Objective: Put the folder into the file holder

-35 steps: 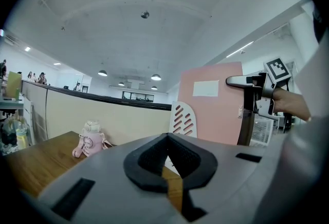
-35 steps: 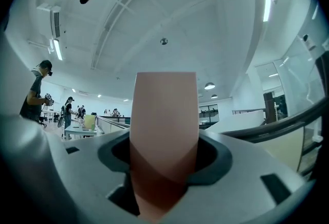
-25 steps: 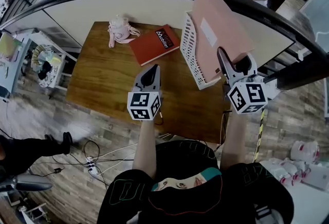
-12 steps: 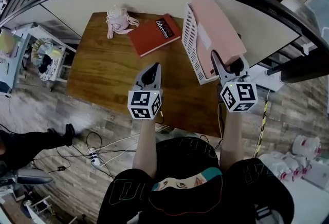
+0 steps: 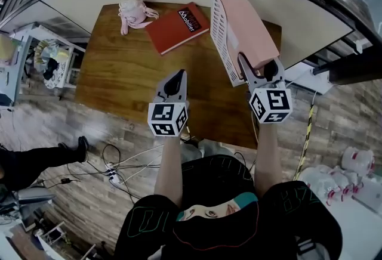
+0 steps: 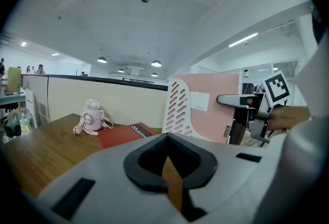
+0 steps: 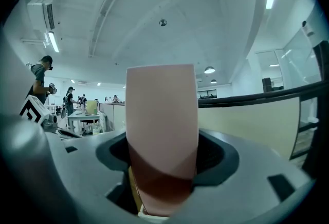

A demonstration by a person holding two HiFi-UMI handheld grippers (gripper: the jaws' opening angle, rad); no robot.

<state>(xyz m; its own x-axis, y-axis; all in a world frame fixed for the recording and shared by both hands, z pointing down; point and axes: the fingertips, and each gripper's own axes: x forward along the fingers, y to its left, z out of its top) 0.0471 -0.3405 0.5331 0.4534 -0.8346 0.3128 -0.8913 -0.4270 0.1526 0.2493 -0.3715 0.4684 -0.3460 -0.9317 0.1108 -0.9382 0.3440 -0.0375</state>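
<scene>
**A:** Where is the pink folder [image 5: 248,26]?

**B:** It stands on edge inside the white slotted file holder [image 5: 222,32]. The holder sits at about 1 o'clock on the wooden tabletop [image 5: 119,68], and the folder runs from near to far. It looks seated, or very nearly so.

**A:** And the tongs?

**B:** The right tongs [image 5: 256,64] straddle the folder's near end, and the folder stretches away from them toward 12 o'clock. In the right gripper view its pink edge fills the space between the jaws. The jaws stand wide and have just been opening. The pads seem barely clear of the folder's sides, so this reads as a release rather than a grip. The left tongs [image 5: 175,79] hover at 9 o'clock of the right ones, above bare wood. Their jaws are together and hold nothing, well apart from the folder.

**A:** How would the folder handle?

**B:** By its look it is a thick, boxy folder of stiff card, probably light, with smooth faces that may slip. The near narrow end, pinched across its thickness, seems the soundest hold, since the holder's wall covers the lower long side.

**A:** Anything else?

**B:** A red book [image 5: 178,26] lies at 11 o'clock on the tabletop. A small pink bottle [image 5: 132,13] is at 9 o'clock of the book.
</scene>
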